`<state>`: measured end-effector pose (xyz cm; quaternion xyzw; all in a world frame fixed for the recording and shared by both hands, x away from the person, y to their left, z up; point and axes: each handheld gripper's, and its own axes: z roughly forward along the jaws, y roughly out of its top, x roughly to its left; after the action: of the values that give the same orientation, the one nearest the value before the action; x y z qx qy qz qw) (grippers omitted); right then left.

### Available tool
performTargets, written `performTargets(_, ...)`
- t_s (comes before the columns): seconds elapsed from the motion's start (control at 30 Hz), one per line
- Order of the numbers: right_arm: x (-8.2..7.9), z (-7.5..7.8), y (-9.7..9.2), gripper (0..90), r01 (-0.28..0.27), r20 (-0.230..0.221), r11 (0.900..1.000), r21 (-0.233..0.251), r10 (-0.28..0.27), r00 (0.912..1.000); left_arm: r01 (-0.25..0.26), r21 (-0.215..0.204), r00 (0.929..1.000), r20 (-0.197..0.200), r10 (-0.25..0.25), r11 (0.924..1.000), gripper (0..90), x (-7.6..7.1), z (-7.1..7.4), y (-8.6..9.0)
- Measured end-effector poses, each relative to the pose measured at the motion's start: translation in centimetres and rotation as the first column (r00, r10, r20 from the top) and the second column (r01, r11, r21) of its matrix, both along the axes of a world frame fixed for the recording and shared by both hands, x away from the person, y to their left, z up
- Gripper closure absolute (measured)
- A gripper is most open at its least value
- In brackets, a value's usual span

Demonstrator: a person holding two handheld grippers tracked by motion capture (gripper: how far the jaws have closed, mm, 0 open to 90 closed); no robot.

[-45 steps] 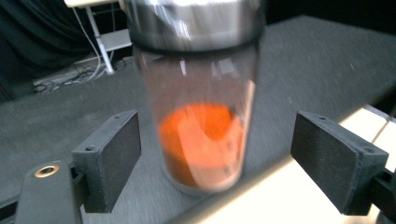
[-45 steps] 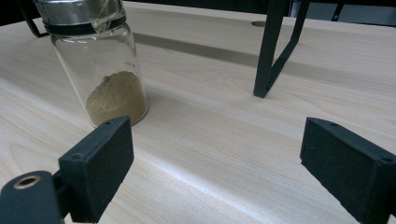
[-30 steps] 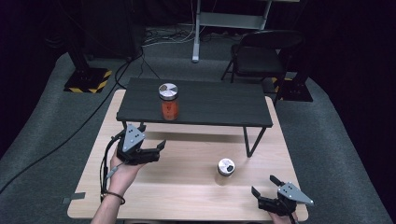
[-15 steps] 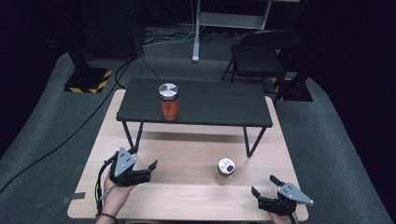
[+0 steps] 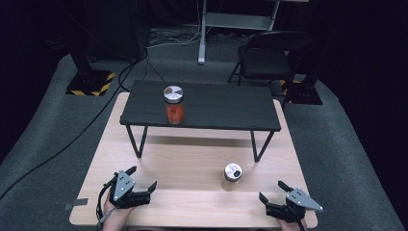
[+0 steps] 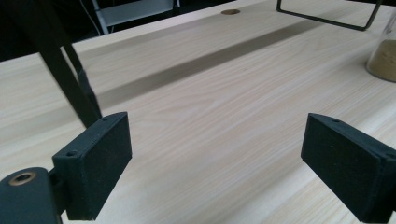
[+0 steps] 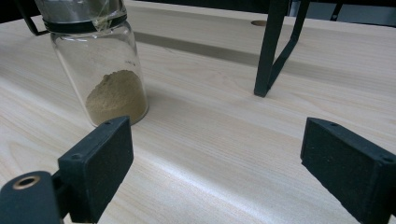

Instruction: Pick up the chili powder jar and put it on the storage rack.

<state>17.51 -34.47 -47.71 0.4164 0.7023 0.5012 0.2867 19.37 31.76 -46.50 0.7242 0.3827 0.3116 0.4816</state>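
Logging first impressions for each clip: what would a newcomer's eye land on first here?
Most likely the red jar with a silver lid, upright on the black shelf that stands over the wooden table. Next, the tan jar of powder on the table nearer the person, ahead of the right tool. Both tools are open and empty at the near edge, the left tool just having opened wider.

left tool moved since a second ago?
Yes. The left tool has drawn back from the black shelf's left leg toward the near edge of the wooden table. Its jaws have just been opening, nothing between them.
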Motion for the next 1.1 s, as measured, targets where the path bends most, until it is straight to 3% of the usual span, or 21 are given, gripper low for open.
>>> performTargets(0.2, -0.1, 0.0, 0.0, 8.3, 0.003, -0.001, 1.0, 0.002, -0.003, 1.0, -0.015, -0.046, 0.9999, 0.004, 0.016, 0.9988, 6.9, -0.7, -1.2, 1.0)
performTargets(0.3, 0.0, 0.0, 0.0, 8.2, 0.006, -0.002, 1.0, 0.004, -0.006, 1.0, -0.025, -0.002, 0.9997, 0.001, 0.025, 0.9997, 6.9, -0.8, -1.1, 0.8)
performTargets(0.6, -0.1, 0.0, 0.0, 8.3, 0.009, -0.001, 0.9999, 0.008, -0.009, 1.0, -0.033, 0.006, 0.9993, -0.015, 0.033, 0.9994, 7.0, -1.0, -1.4, 0.5)
performTargets(0.77, -0.2, -0.1, -0.1, 8.2, 0.009, -0.002, 0.9999, 0.012, -0.009, 1.0, -0.043, -0.02, 0.9984, -0.037, 0.043, 0.9989, 6.9, -0.8, -1.3, 0.8)
performTargets(1.1, -0.1, 0.0, 0.0, 8.3, 0.016, -0.01, 0.9998, 0.01, -0.016, 0.9998, -0.046, -0.048, 0.9983, -0.038, 0.045, 0.9978, 7.1, -0.8, -1.5, 1.2)
